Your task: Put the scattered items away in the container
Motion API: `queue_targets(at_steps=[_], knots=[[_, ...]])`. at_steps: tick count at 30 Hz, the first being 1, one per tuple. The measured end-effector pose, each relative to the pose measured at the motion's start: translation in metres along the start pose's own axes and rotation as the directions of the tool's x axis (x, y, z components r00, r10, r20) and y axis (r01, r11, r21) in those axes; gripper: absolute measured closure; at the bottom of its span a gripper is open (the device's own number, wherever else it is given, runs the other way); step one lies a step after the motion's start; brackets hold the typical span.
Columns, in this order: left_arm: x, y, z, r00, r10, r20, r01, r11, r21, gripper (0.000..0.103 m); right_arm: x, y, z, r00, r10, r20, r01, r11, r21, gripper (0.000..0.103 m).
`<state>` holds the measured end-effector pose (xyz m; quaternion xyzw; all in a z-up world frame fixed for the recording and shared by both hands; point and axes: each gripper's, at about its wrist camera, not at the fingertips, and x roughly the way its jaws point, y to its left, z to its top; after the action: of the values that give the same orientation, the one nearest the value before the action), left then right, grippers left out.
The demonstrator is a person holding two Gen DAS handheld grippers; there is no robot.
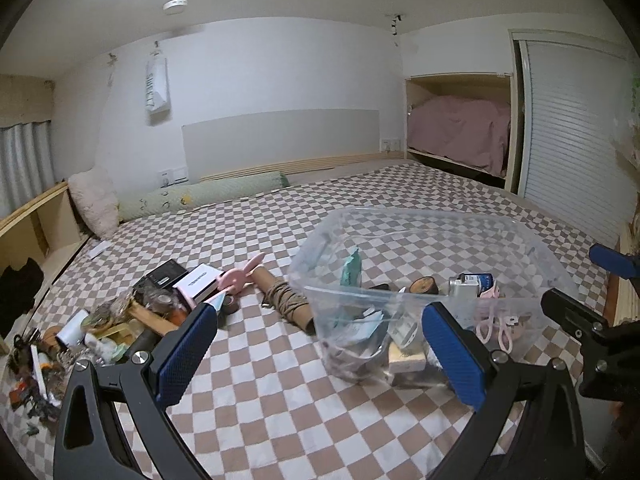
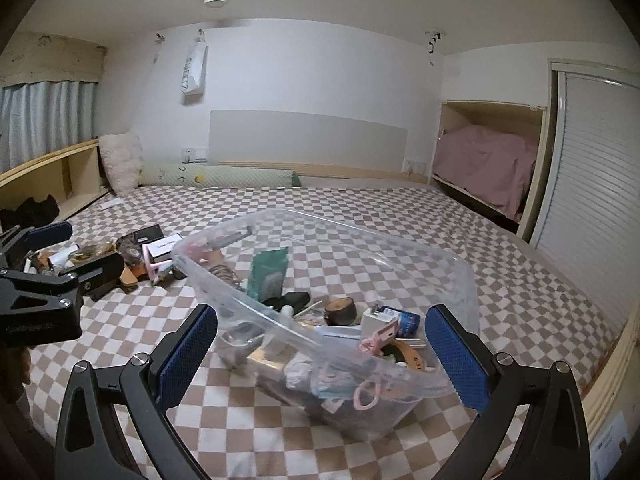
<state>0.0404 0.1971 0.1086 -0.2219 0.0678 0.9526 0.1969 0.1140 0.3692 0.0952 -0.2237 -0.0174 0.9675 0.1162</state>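
A clear plastic container (image 1: 520,236) sits on the checkered bed, holding several items: a teal packet (image 1: 352,268), a brown tape roll (image 1: 425,285), pink scissors (image 1: 494,326). It also shows in the right wrist view (image 2: 452,264). My left gripper (image 1: 320,354) is open and empty, just in front of the container's near left corner. A cardboard tube wound with twine (image 1: 286,300) lies left of the container, beside a pile of scattered items (image 1: 132,316). My right gripper (image 2: 322,354) is open and empty, in front of the container, with its pink scissors (image 2: 366,394) between the jaws.
A white box (image 1: 198,282), a black box (image 1: 162,274) and a pink rabbit-shaped item (image 1: 240,274) lie in the pile. A green bolster (image 1: 200,200) and fluffy pillow (image 1: 94,202) lie at the headboard. A wooden shelf (image 1: 36,220) runs along the left.
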Motion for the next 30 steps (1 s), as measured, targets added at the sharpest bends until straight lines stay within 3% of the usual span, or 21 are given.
queue_targets(at_steps=[15,30], knots=[[-0.056,0.037,-0.022,0.993,0.116,0.032,-0.114,0.993,-0.042,0.000,-0.032,0.031,0.000,0.996,0.065,0.057,-0.066,0.998,0.014,0.000],[-0.081,0.062,-0.044,0.985,0.171,0.010,-0.169,0.980,-0.109,0.000,-0.043,0.055,-0.007,0.991,0.080,0.103,-0.079,0.997,-0.017,0.000]])
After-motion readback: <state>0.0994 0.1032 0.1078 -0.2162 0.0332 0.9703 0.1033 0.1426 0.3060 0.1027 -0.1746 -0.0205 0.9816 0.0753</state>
